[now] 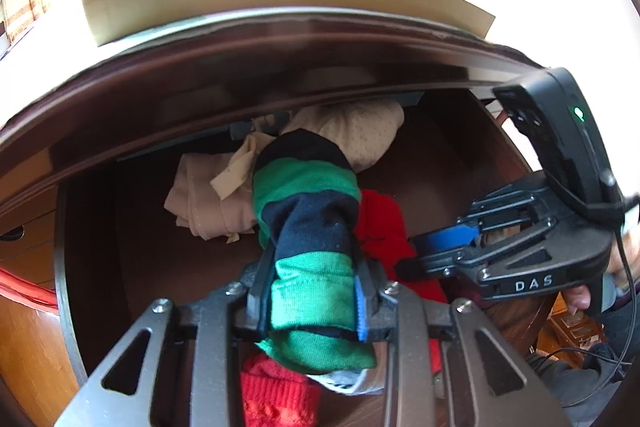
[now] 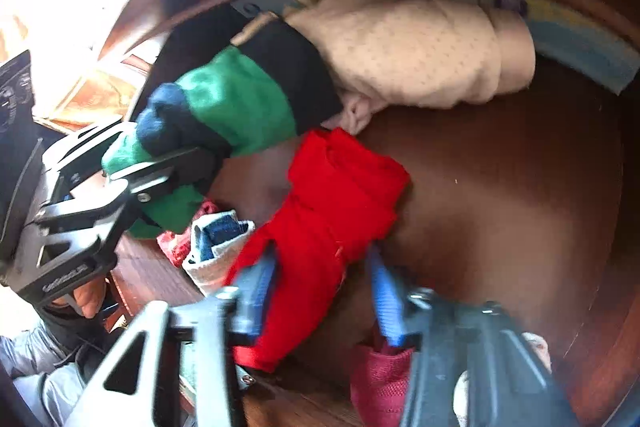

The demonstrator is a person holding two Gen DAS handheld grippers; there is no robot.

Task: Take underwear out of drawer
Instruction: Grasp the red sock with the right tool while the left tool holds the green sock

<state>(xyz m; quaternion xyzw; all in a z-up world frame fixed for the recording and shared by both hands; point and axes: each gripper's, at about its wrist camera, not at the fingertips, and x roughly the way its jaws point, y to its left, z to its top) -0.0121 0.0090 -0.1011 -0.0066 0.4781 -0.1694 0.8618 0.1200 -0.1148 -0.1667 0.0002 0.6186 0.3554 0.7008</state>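
A green-and-navy striped knit garment [image 1: 312, 243] is clamped between the pads of the left gripper [image 1: 316, 301] above the open dark-wood drawer [image 1: 448, 163], its far end draped back over the clothes still inside. The right gripper [image 2: 320, 291] has its blue-padded fingers [image 2: 384, 291] set either side of a bright red fabric piece [image 2: 332, 211] lying on the drawer floor; from the left wrist view those jaws look nearly together, but motion blur in the right wrist view leaves it unclear whether the pads press the cloth. Behind the striped garment a cream dotted bundle [image 2: 412, 55] fills the back of the drawer, touching it, with a pale beige folded cloth [image 1: 208, 199] beside it. A small white-and-blue rolled item [image 2: 218, 243] lies just beside the red piece, and a pink mesh-textured cloth [image 2: 380, 383] sits partly hidden under the right gripper's frame. The cabinet's overhanging top edge [image 1: 280, 59] shades the drawer's rear, where a bluish strip is hard to identify.
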